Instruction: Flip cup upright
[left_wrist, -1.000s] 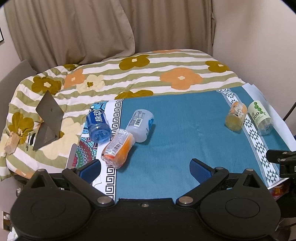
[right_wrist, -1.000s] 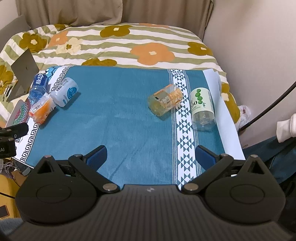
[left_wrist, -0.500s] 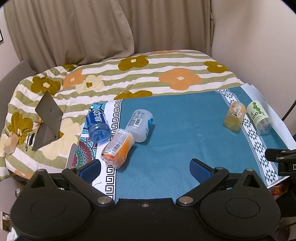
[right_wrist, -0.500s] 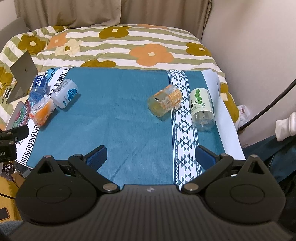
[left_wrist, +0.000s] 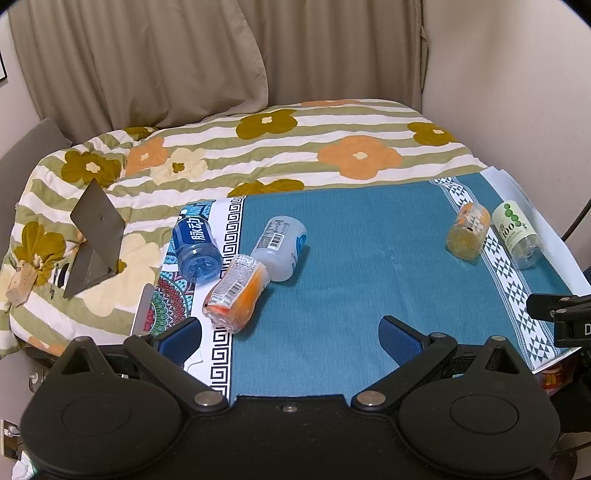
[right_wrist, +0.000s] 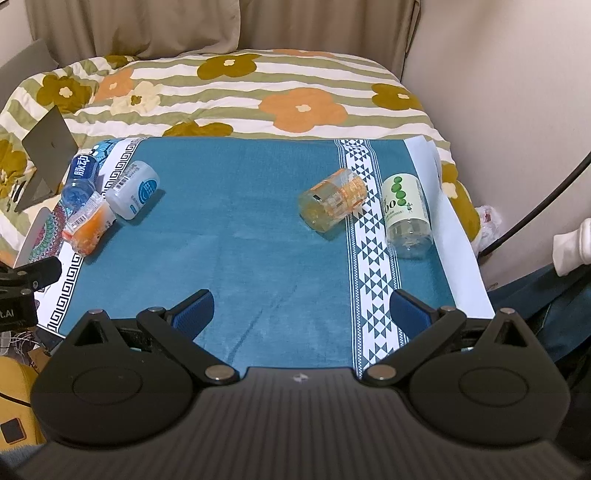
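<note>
Both grippers spread wide and empty over the blue cloth.

I read the left gripper (left_wrist: 290, 334) and right gripper (right_wrist: 301, 308) fully released, blue pads touching nothing, hovering above the near edge of the cloth (right_wrist: 240, 221). Five cut-bottle cups lie on their sides. At 10 o'clock in the left view: blue cup (left_wrist: 194, 245), white cup (left_wrist: 282, 247) and orange cup (left_wrist: 236, 290), bunched and touching. At 1 o'clock in the right view: amber cup (right_wrist: 332, 199) and green-dotted cup (right_wrist: 406, 214), near each other. None upright.
</note>
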